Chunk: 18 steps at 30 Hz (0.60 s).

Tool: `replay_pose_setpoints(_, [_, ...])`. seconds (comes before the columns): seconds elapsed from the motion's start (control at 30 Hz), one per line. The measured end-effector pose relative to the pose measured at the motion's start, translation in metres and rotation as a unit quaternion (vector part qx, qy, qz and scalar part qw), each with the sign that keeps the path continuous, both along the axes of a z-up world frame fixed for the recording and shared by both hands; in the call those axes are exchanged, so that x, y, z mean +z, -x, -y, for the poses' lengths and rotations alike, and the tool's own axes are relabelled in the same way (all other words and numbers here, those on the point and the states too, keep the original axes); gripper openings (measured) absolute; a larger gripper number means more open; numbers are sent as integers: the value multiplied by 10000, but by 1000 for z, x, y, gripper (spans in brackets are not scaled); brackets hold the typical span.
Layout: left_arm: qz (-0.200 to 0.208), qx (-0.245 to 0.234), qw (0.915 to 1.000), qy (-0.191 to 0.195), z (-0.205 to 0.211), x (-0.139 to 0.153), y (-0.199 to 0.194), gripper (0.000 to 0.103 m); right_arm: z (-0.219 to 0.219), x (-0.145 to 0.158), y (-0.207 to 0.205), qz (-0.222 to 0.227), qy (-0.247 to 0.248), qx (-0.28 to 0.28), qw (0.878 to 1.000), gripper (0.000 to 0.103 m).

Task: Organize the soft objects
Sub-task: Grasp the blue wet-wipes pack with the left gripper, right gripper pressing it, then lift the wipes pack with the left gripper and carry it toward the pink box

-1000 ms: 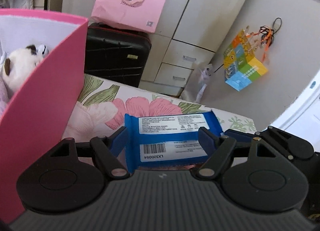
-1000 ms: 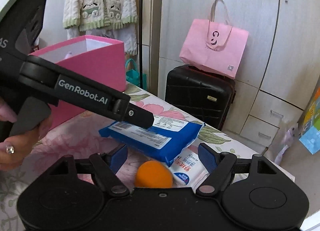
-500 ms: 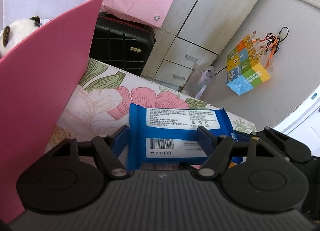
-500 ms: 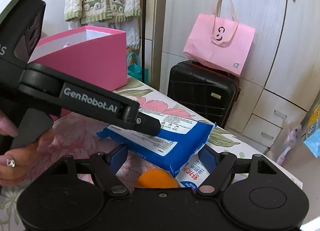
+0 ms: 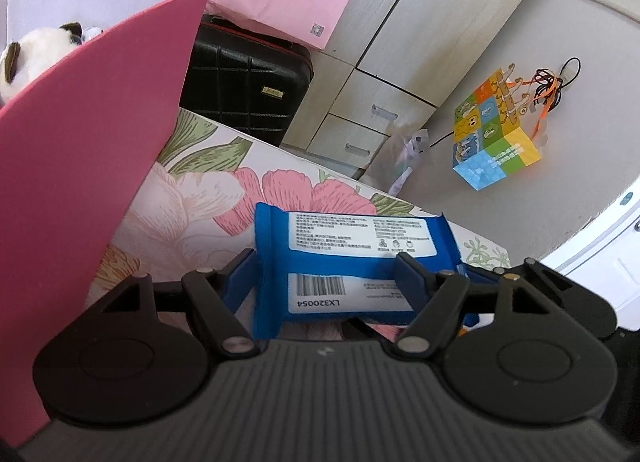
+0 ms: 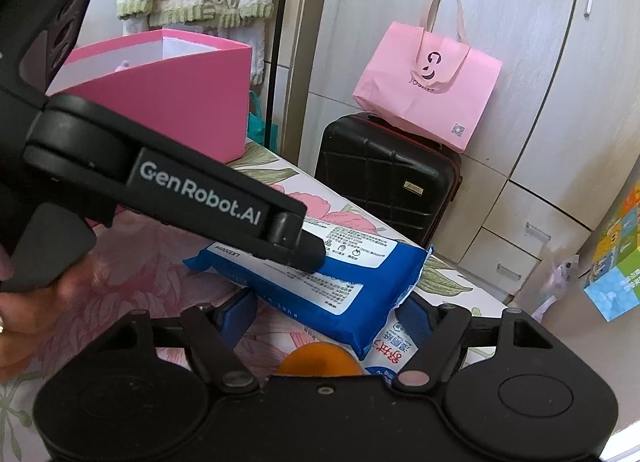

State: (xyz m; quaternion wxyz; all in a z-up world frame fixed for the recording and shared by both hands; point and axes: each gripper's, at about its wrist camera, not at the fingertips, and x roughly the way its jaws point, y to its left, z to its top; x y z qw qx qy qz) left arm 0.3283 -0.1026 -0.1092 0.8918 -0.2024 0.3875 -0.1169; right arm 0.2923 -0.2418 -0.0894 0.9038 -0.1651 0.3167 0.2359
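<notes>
My left gripper (image 5: 324,278) is shut on a blue pack of wet wipes (image 5: 352,262) and holds it above the flowered table (image 5: 192,197). The right wrist view shows the same pack (image 6: 332,282) lifted, with the left gripper's finger (image 6: 296,246) pressed on it. A pink box (image 5: 80,149) stands close on the left with a white plush toy (image 5: 36,53) inside. My right gripper (image 6: 328,314) is open and empty, low over an orange ball (image 6: 318,358) and a small white tissue pack (image 6: 394,350).
A black suitcase (image 6: 384,177) with a pink paper bag (image 6: 432,77) on it stands behind the table against pale cupboards. A colourful cube bag (image 5: 496,133) hangs on the wall at right. The table's far edge runs just beyond the pack.
The left gripper has risen with the blue pack and moved closer to the pink box. The right gripper has stayed open over the orange ball.
</notes>
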Motion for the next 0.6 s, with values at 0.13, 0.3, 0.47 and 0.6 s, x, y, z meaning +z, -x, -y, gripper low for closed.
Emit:
replay_pose_setpoints(0.13, [-20,-35,9999,128,1,-2,2,63,-1,-1,0,-20,-112,-61,9999,69])
replay_pose_setpoints(0.3, [43,-123,9998,143,2,0,5,60,-2,0,2,8,-166,-153,9997,66])
replay_pose_setpoints(0.47, [176,-212,9995,160,3,8,13,60,-2,7,10,87,-255,-262,9993,65])
replay_pose_setpoints(0.6, [327,-304,9990,91,5,20,24,60,0,15,20,162,-349,-350,9986,65])
